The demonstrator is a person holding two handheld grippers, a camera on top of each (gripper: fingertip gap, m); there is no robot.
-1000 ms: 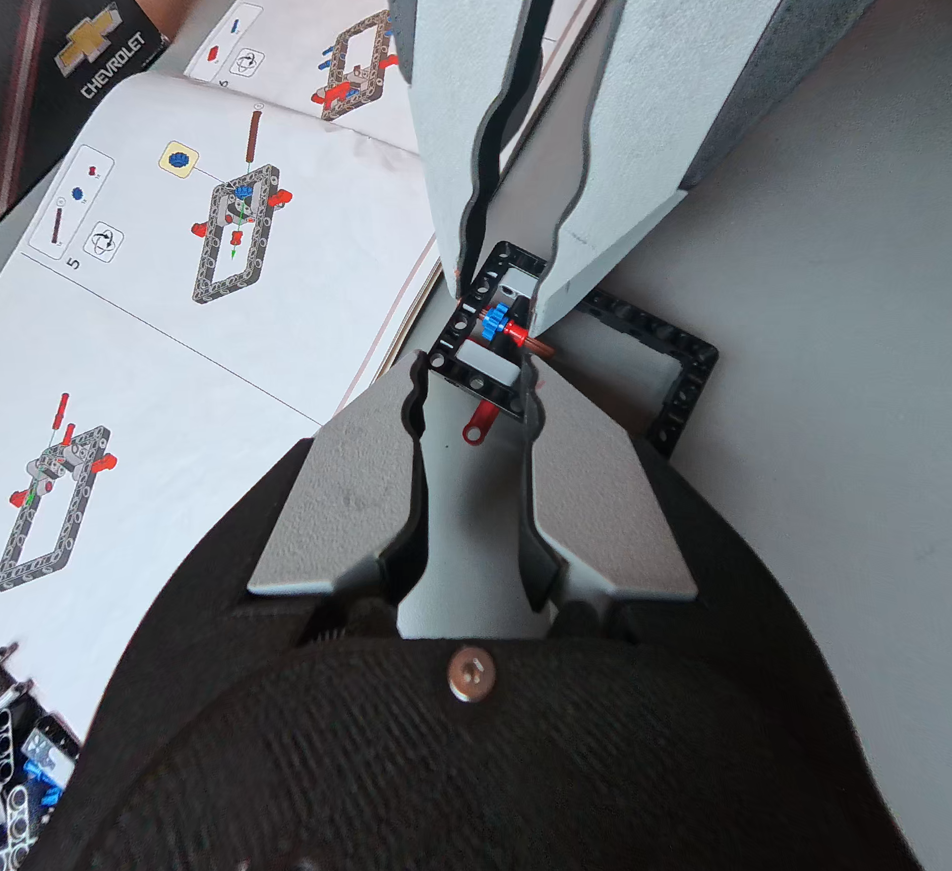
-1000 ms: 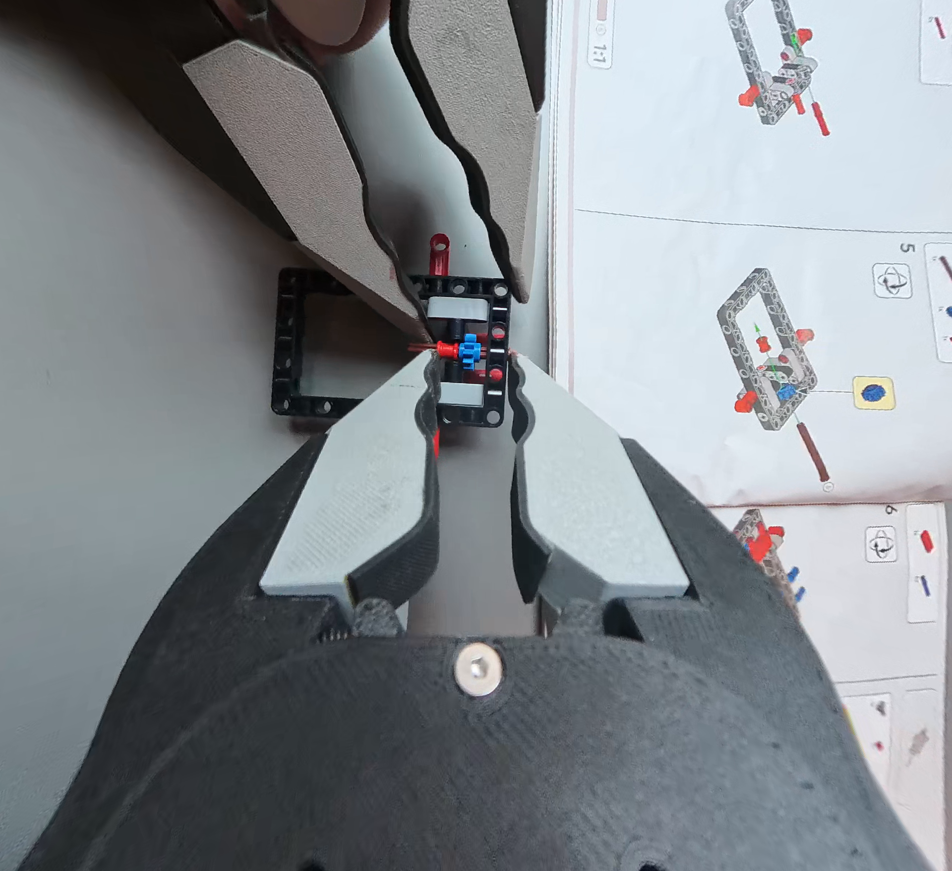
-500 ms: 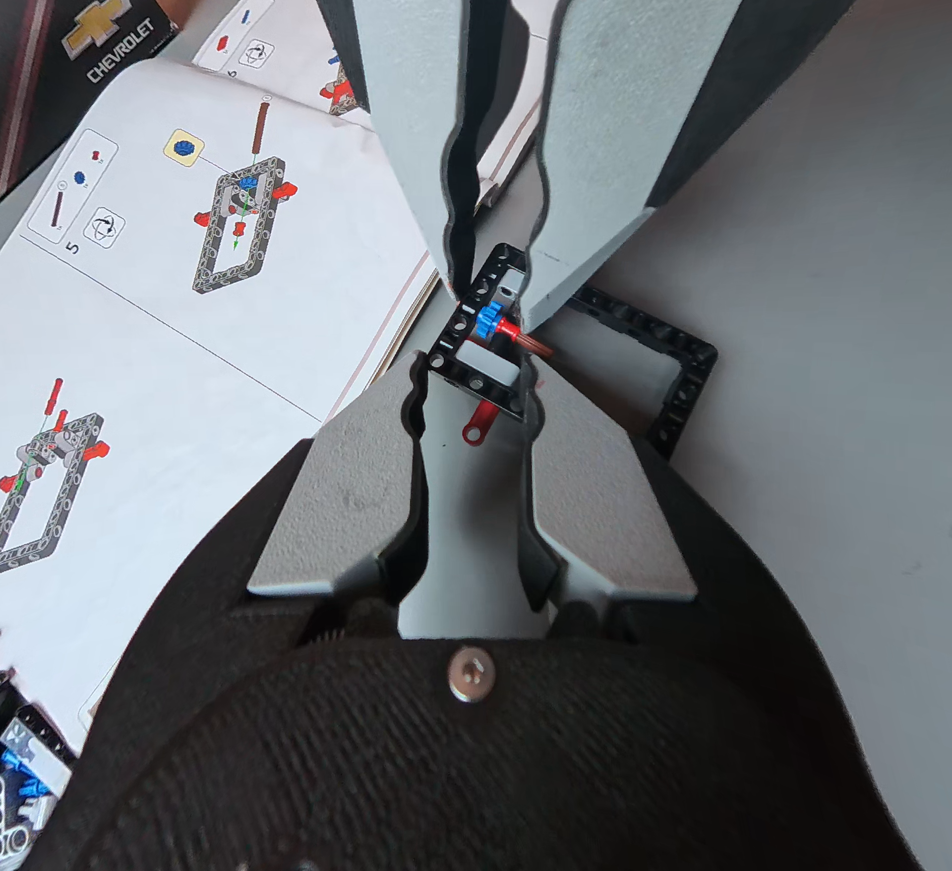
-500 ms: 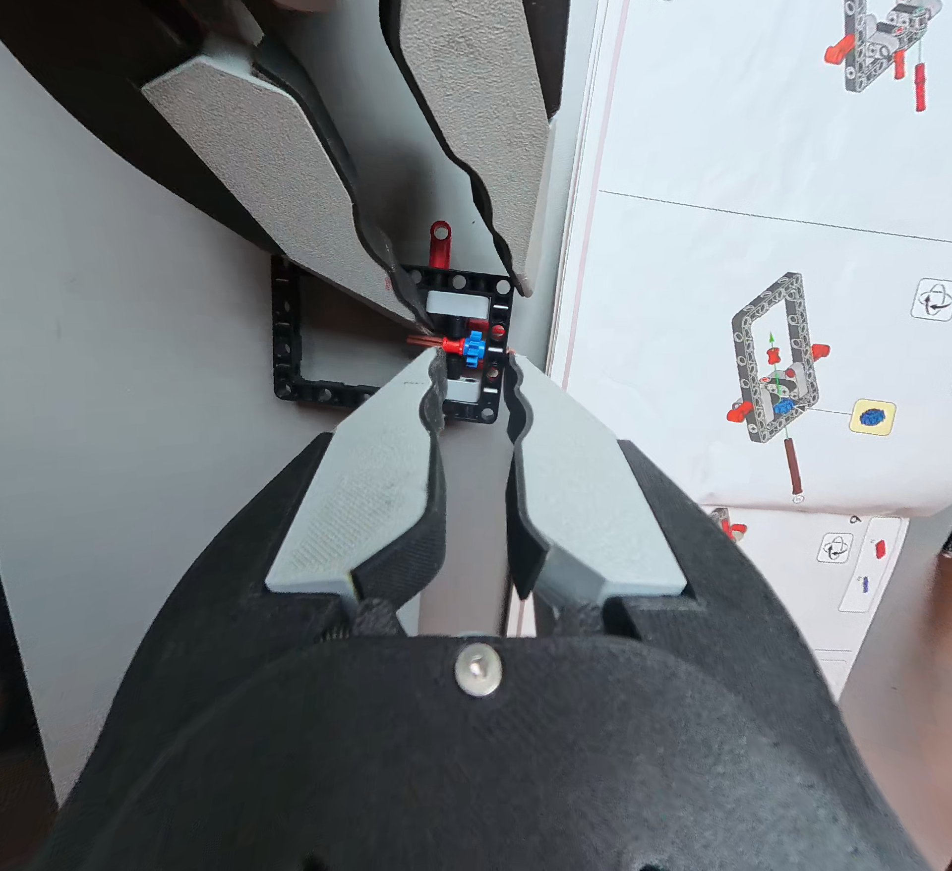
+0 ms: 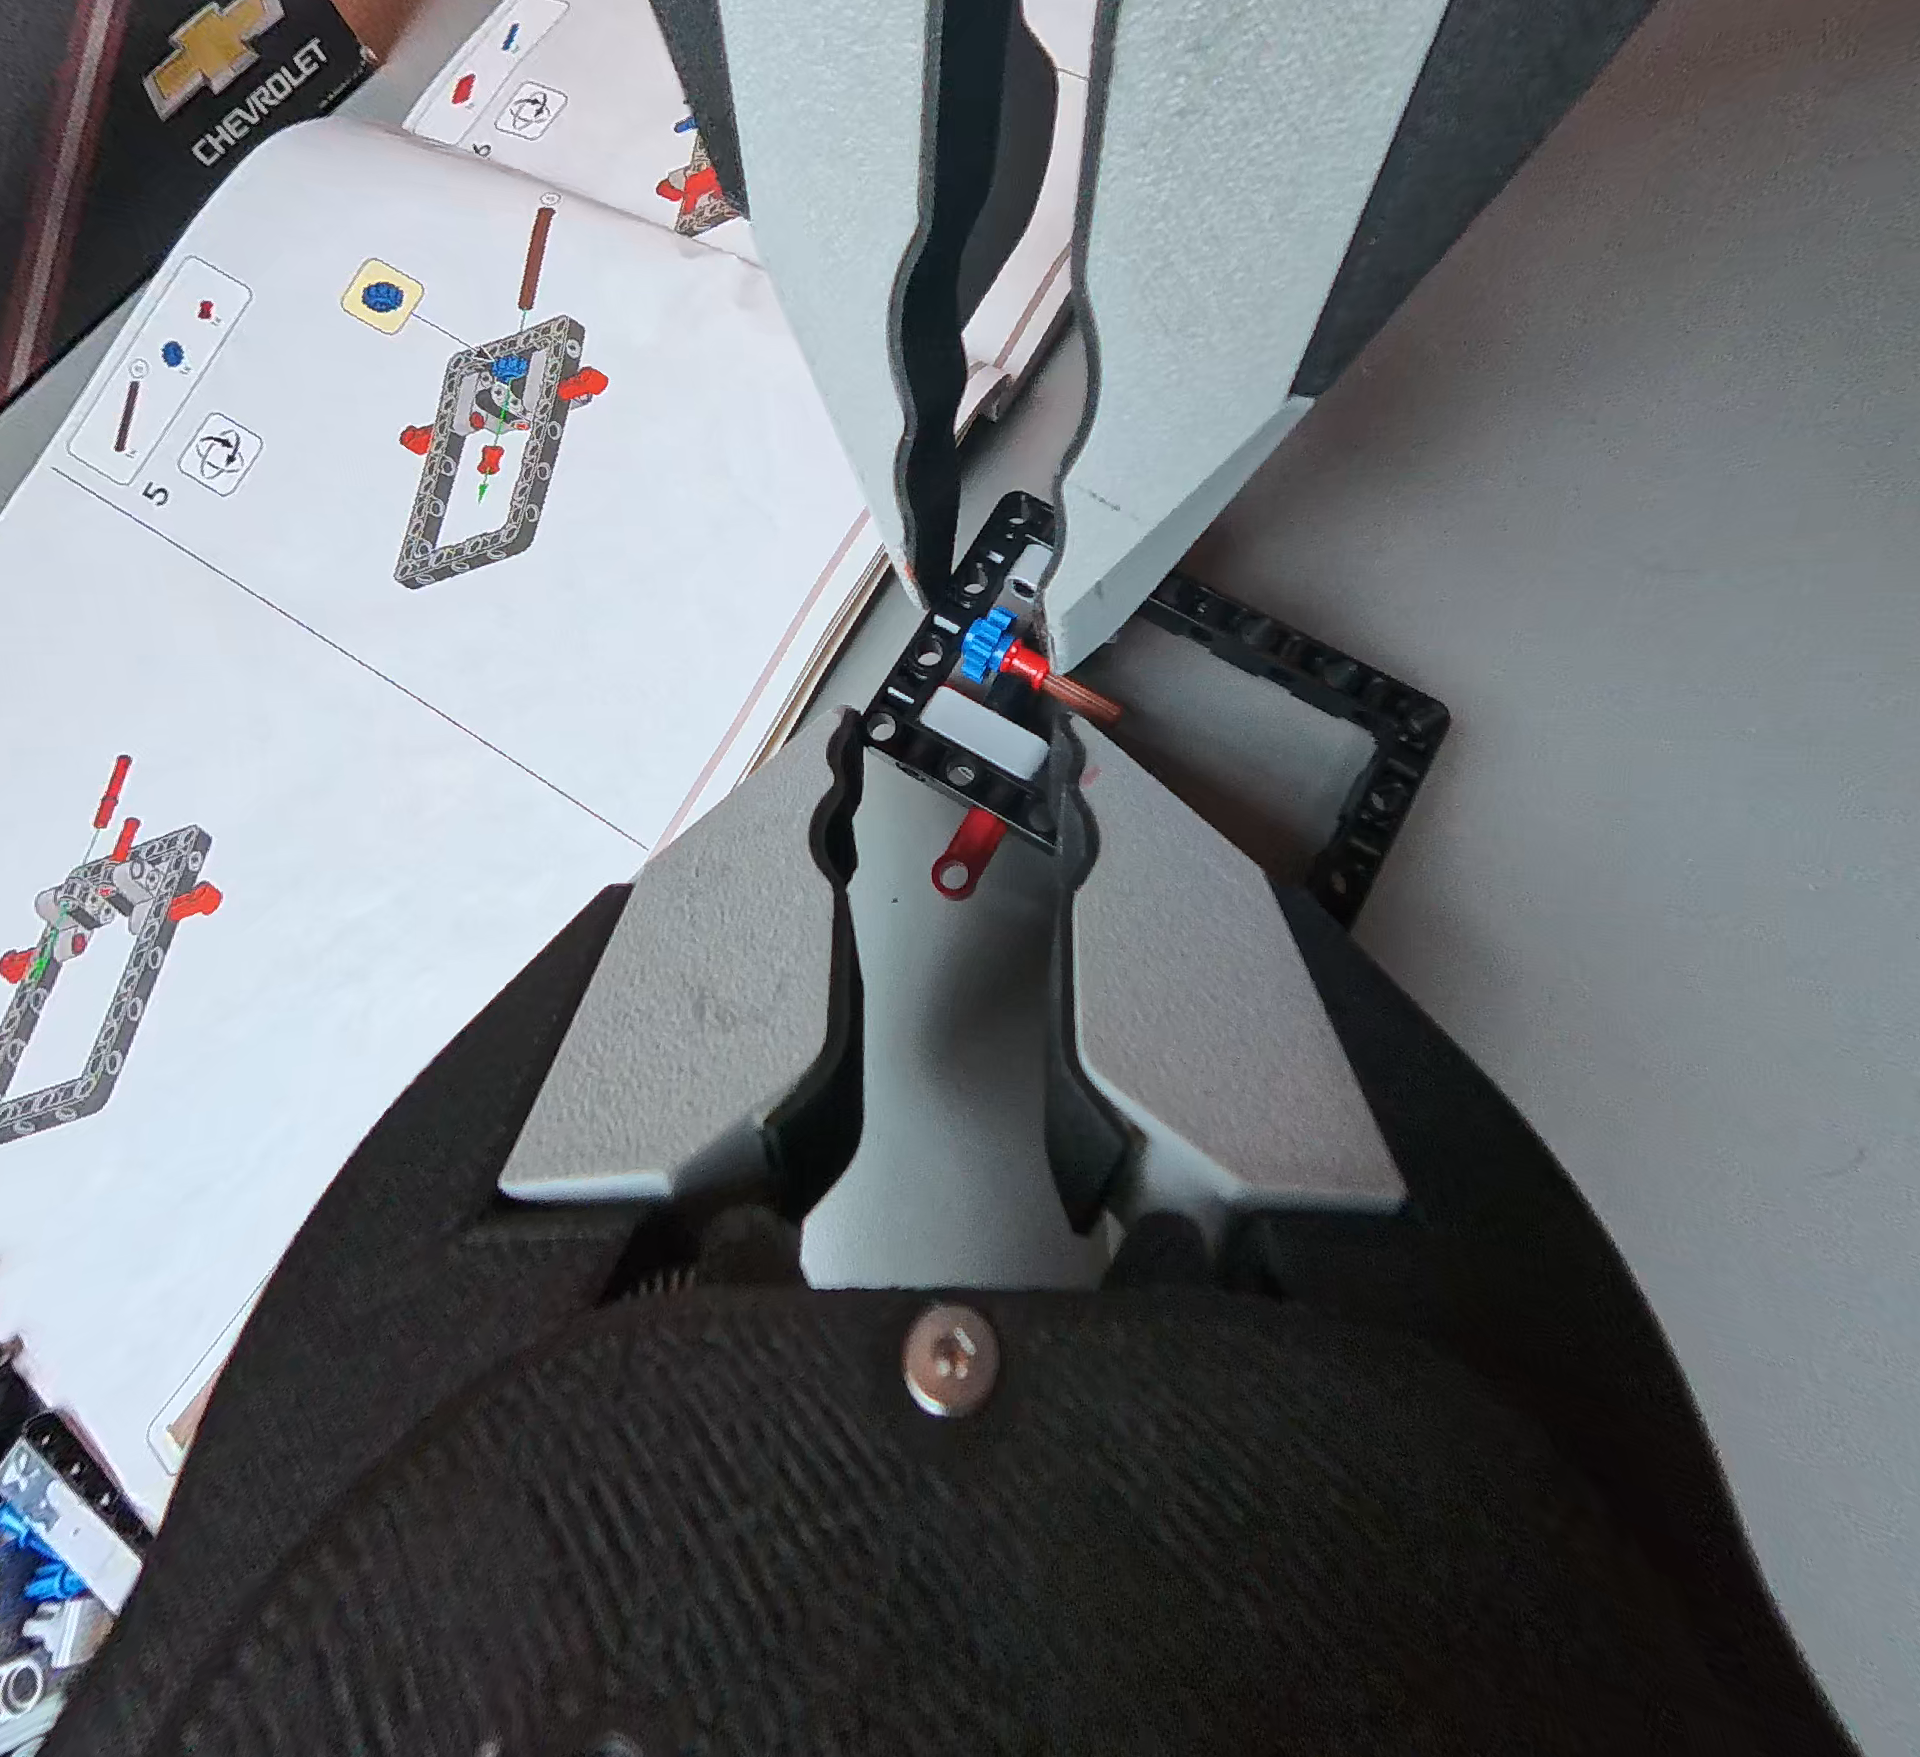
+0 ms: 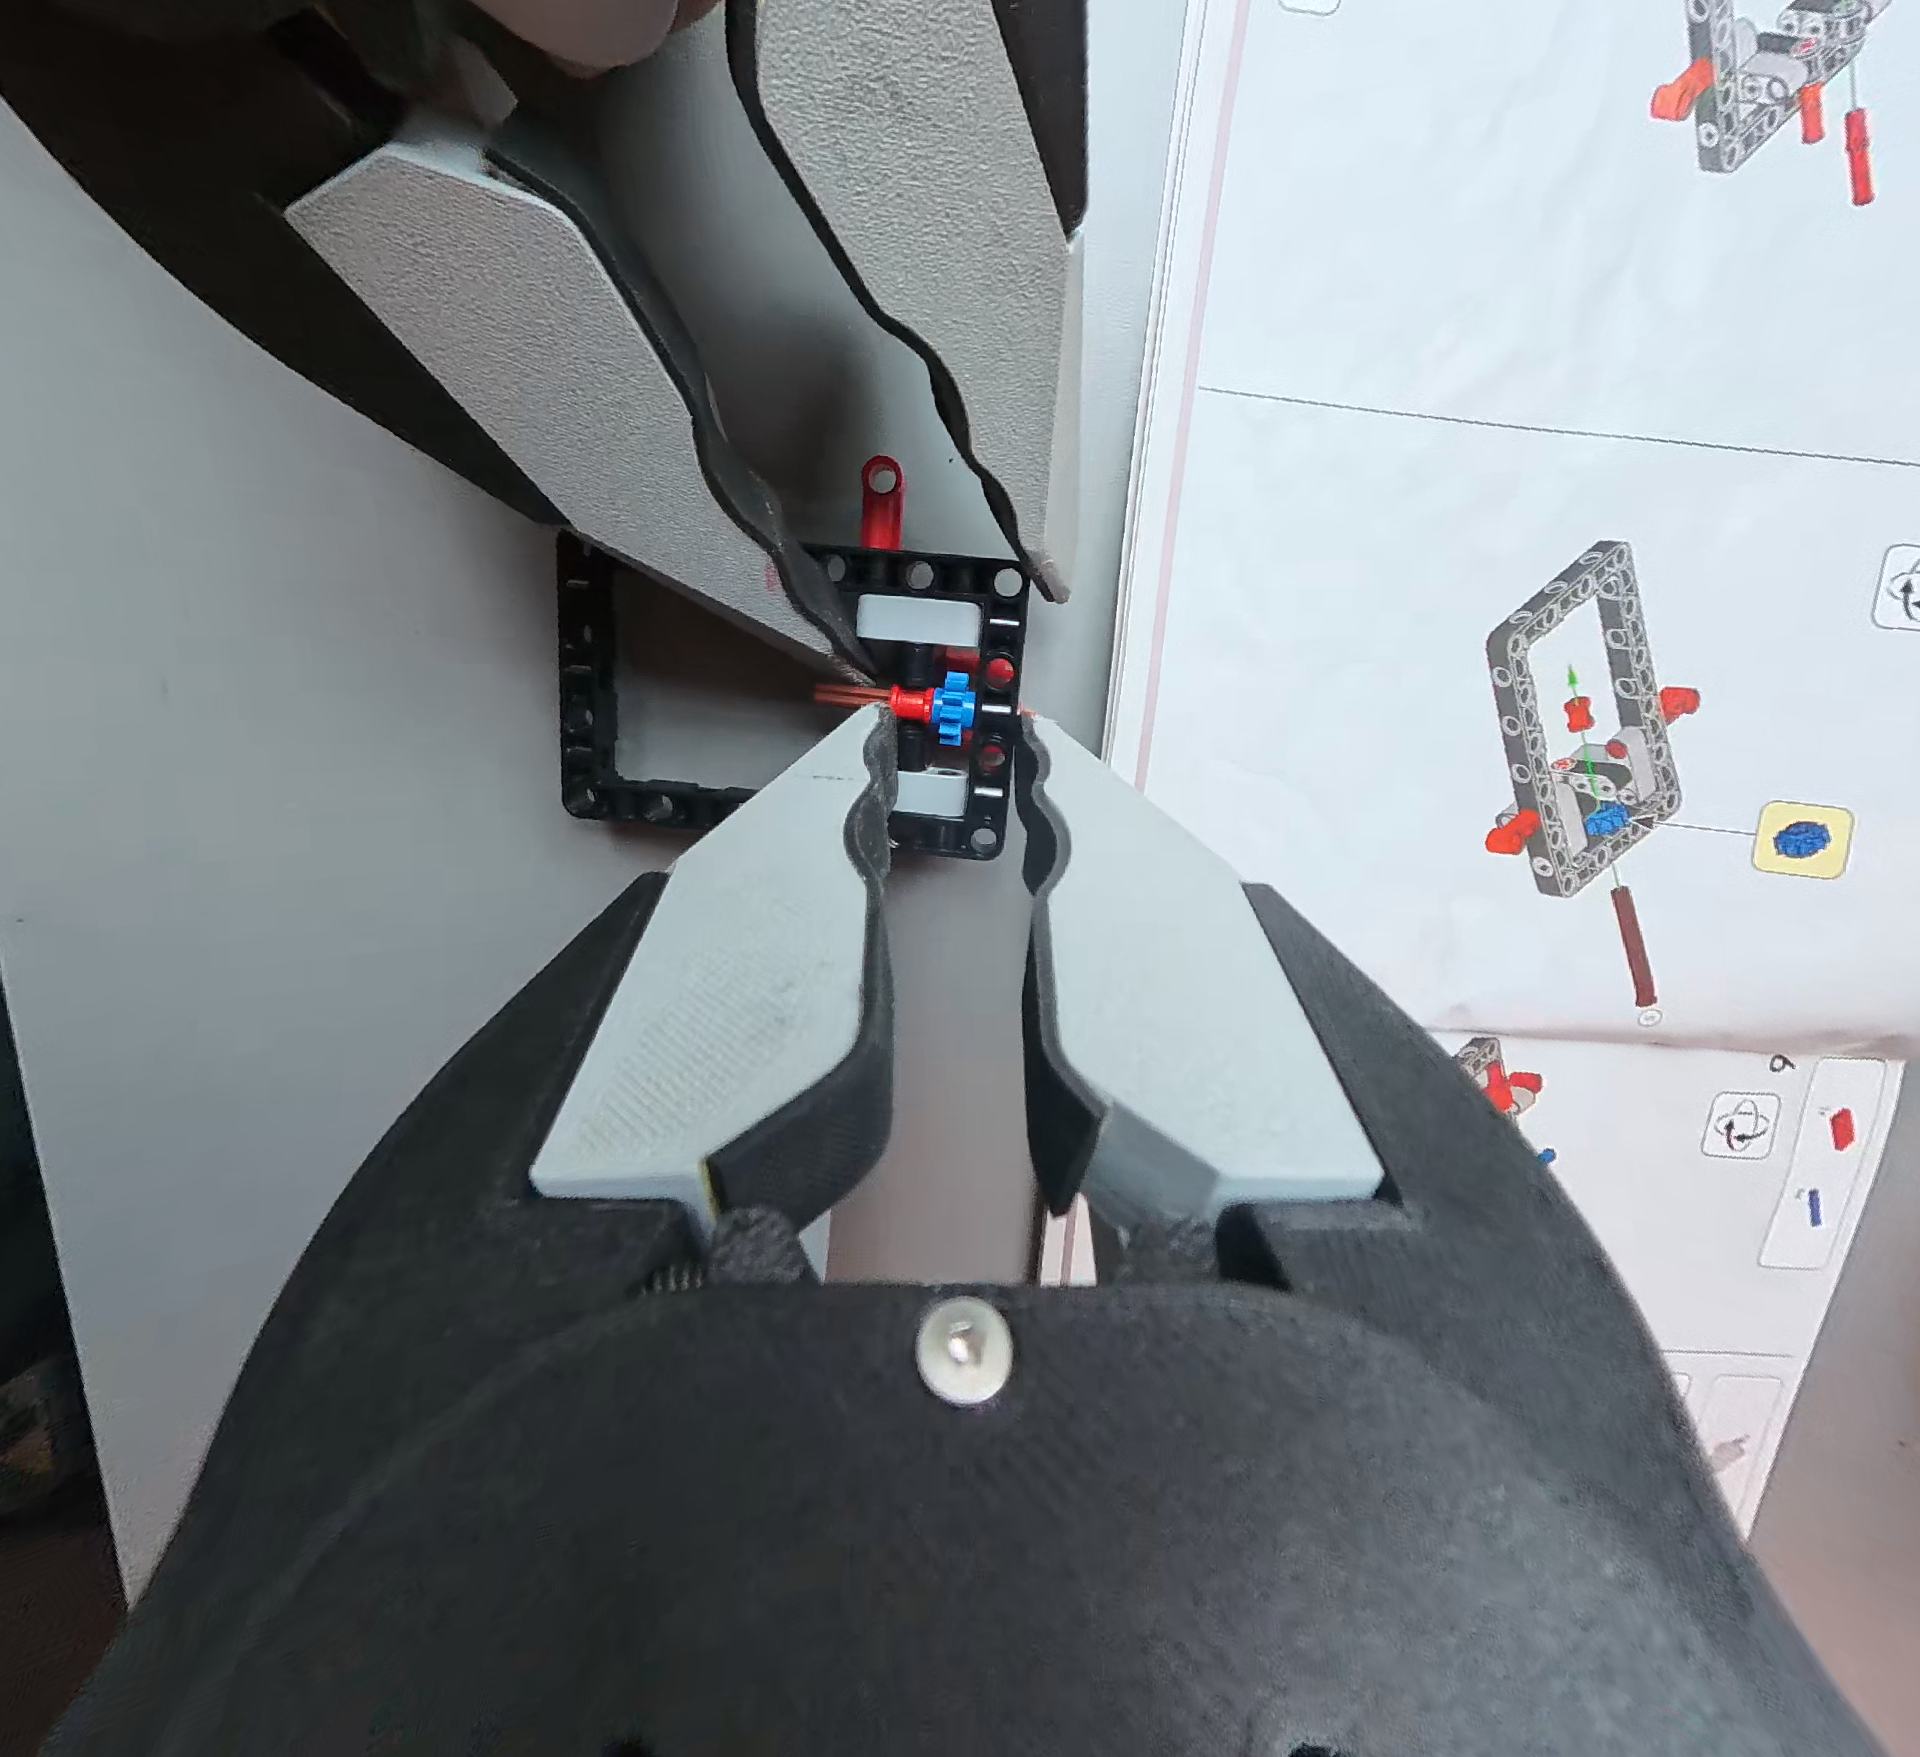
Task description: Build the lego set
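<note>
The black rectangular beam frame (image 5: 1392, 762) lies partly under both grippers' grey fingers, so its near long side is hidden in the left wrist view. The thin brown axle (image 6: 852, 694) passes behind a fingertip — where it ends cannot be told. The white open instruction booklet (image 5: 312, 668) is cut off at the left edge, and the loose small parts (image 5: 42, 1551) in the bottom-left corner are blurred — no telling their kind.
</note>
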